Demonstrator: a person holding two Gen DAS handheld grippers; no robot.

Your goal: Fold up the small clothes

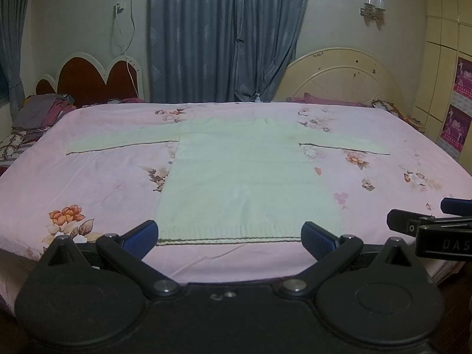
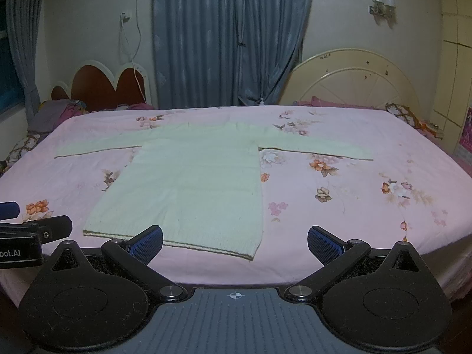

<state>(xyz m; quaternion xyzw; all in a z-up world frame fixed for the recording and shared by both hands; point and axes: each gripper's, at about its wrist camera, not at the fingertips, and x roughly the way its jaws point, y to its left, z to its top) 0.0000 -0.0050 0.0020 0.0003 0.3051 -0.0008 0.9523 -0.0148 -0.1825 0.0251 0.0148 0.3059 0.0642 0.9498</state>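
- Left wrist view: pale green knit sweater (image 1: 250, 171) lies flat, sleeves out, on the pink floral bed sheet (image 1: 103, 183).
- Left hand-held gripper (image 1: 229, 236) is spread wide, holding nothing.
- Right hand-held gripper (image 2: 235, 240) is also spread, nothing in it.

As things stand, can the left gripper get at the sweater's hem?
Probably yes: the left gripper is open, facing the sweater's hem at the bed's near edge, with nothing between.

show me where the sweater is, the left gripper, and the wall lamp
sweater (image 1: 244, 177): left wrist view, middle of its body.
left gripper (image 1: 230, 234): left wrist view, midway between its open fingertips.
wall lamp (image 2: 383, 5): right wrist view, its two glass shades.
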